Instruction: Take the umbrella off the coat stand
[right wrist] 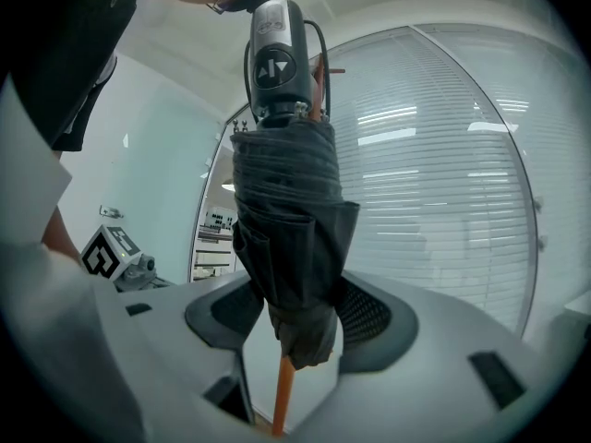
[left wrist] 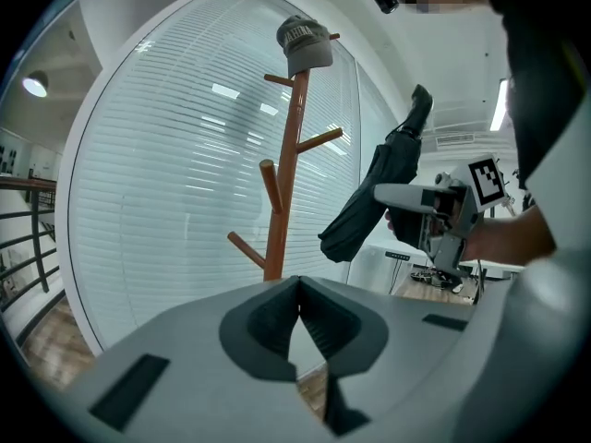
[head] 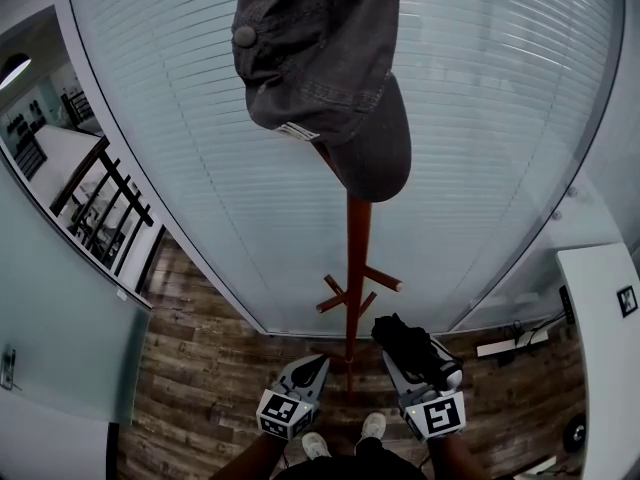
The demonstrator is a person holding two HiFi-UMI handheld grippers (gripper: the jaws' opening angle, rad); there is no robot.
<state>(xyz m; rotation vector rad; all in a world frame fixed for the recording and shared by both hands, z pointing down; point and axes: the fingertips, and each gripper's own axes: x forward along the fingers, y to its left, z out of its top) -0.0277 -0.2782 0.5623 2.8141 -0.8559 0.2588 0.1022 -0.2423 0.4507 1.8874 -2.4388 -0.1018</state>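
Umbrella [right wrist: 291,238]: folded, probably light, soft fabric over stiff shaft, slip-prone. Clamped at fabric bundle in right hand-held gripper [right wrist: 300,317], clear of coat stand [left wrist: 286,173] pegs. Left hand-held gripper [left wrist: 297,326] closed, empty.

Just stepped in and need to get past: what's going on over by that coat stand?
A person is working with two handheld grippers. The right gripper is clamped on a folded dark umbrella, held tilted beside the wooden coat stand and apart from it. The left gripper is shut and empty. A grey cap hangs on top of the stand.
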